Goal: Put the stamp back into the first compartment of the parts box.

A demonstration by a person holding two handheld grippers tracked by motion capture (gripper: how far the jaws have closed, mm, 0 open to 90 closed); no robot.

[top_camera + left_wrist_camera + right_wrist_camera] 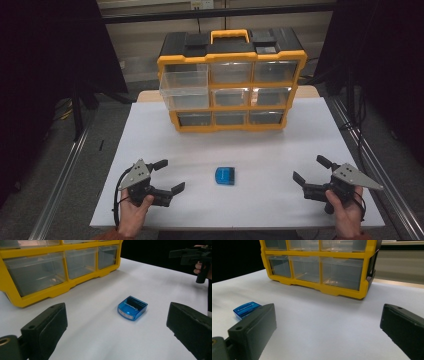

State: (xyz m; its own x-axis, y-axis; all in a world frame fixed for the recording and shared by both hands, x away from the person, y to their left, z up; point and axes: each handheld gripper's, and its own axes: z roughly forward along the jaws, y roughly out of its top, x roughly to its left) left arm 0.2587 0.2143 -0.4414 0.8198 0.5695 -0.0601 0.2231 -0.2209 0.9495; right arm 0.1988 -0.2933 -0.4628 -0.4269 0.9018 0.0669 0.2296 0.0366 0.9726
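Resting low at the near edge of the white counter [260, 145], the left gripper [167, 176] and the right gripper [309, 172] both had their jaws wide and empty. Between them lay the small blue case [225, 176], probably light, stiff and slippery; its short sides seemed best to pinch. Farther back stood the yellow drawer cabinet [231, 85], one drawer [184, 89] pulled out.

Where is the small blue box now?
In the high view, the small blue box lies on the white table, between both grippers, nearer the left gripper.
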